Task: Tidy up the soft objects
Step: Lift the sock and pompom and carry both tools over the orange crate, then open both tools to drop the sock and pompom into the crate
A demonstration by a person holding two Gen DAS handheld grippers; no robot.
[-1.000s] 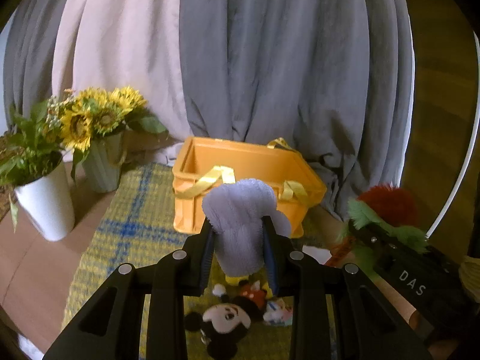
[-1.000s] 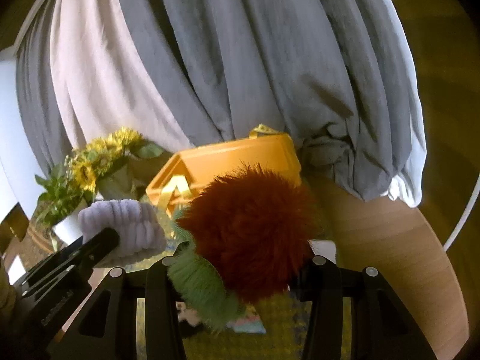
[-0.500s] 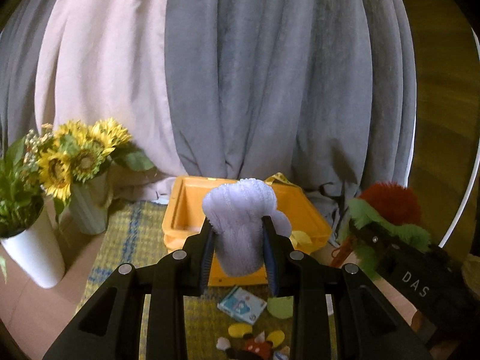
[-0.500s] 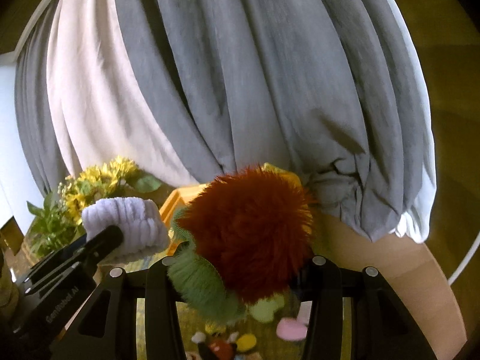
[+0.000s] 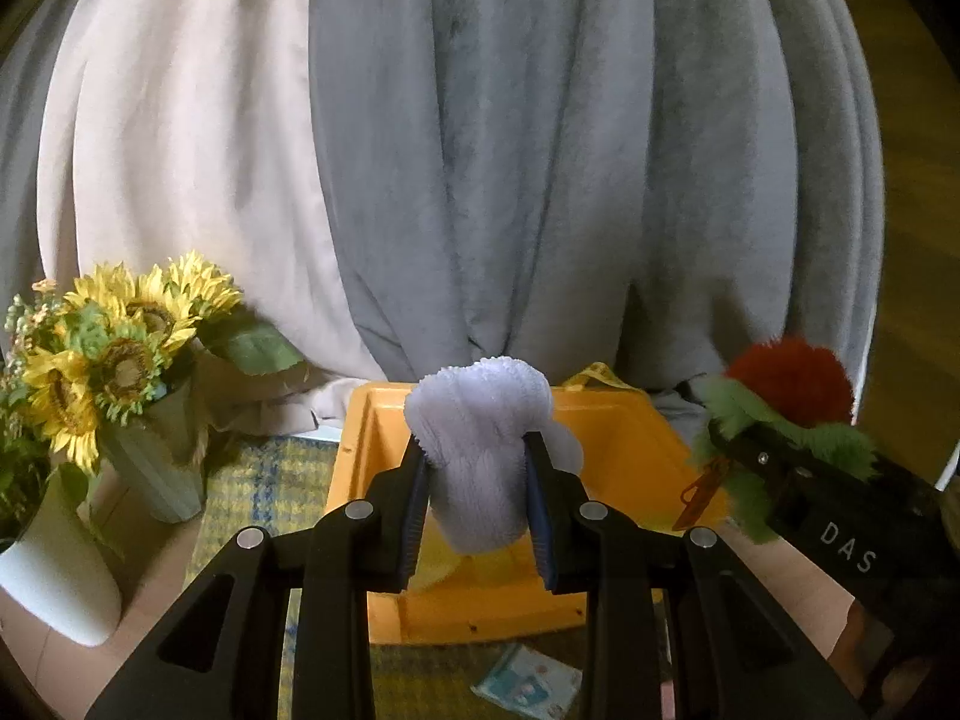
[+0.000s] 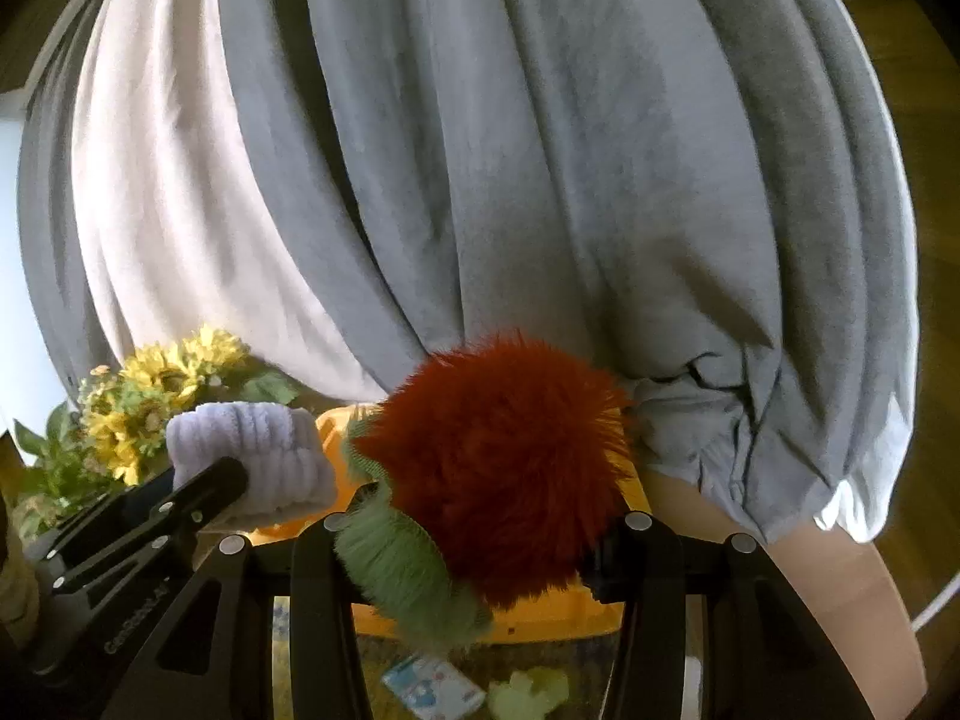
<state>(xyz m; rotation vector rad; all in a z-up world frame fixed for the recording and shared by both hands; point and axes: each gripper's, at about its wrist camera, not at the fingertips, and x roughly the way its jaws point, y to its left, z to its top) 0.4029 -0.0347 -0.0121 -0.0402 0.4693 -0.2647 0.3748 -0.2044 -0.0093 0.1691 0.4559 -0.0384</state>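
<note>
Left wrist view: we are clamping the lavender plush (image 5: 480, 450) in the left gripper (image 5: 477, 480), above the orange bin (image 5: 624, 450); best released well inside.

Right wrist view: our right gripper (image 6: 480, 534) is pinching the red-and-green plush (image 6: 498, 474), over the bin's near wall.

Two plush toys (image 5: 480, 456) (image 6: 504, 480), one orange bin (image 5: 624, 438)

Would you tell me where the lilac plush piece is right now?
The lilac plush piece is clamped in the left gripper, centre of the left wrist view, in front of the orange bin.
</note>
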